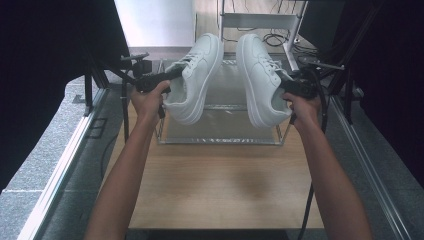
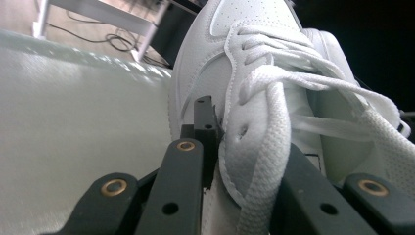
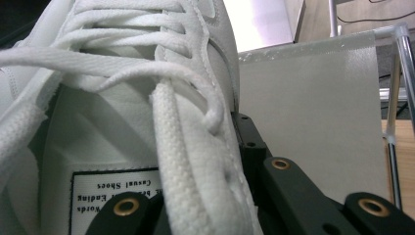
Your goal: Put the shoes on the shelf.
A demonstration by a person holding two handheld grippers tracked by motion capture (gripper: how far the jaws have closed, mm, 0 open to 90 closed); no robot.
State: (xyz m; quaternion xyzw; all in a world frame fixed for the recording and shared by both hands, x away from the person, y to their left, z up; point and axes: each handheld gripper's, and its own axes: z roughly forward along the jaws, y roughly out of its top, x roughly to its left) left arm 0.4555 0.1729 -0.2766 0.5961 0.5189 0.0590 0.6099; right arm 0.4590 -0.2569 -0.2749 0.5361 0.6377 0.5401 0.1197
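Note:
Two white lace-up sneakers hang in the air above a low rack. The left sneaker is tilted with its toe up and away, and my left gripper is shut on the side wall by its opening. In the left gripper view the jaws clamp that sneaker's eyelet edge. The right sneaker mirrors it, with my right gripper shut on its collar. In the right gripper view the gripper pinches the laced side wall of the sneaker, whose tongue label shows.
A metal-framed rack with a pale fabric shelf stands at the far end of the wooden table. Black stands and cables flank both sides. A white frame and floor cables lie beyond the rack.

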